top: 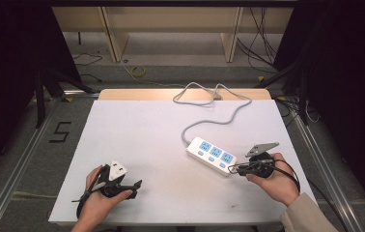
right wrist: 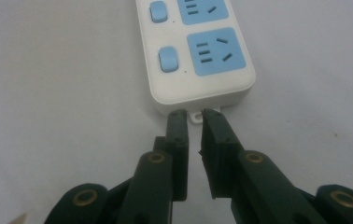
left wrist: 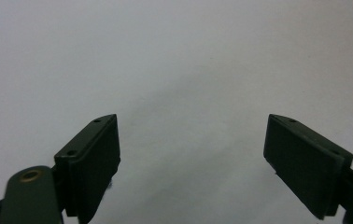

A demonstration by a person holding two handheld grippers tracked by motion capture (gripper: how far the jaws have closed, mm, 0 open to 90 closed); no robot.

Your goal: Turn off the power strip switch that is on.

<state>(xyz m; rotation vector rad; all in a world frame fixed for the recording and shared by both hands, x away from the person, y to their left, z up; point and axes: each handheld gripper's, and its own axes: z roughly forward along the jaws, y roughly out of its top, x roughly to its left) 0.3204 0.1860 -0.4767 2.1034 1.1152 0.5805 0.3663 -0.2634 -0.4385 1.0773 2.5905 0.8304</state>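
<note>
A white power strip [top: 213, 155] with three blue sockets and blue switches lies right of the table's middle, and its grey cable [top: 229, 116] runs to the far edge. In the right gripper view the strip's near end [right wrist: 198, 88] lies just ahead of my right gripper [right wrist: 194, 115]. Its jaws stand a little apart, with the strip's small white end tab [right wrist: 196, 118] between the tips. In the high view my right gripper [top: 232, 168] points left at that end. My left gripper [top: 131, 186] rests near the front left. Its jaws [left wrist: 191, 154] are open wide over bare white surface.
The white table top [top: 137, 130] has a wooden strip along its far edge, where the cable loops [top: 204, 92]. Metal rails run along both sides of the table. Beyond it are the floor, loose wires and wooden furniture legs.
</note>
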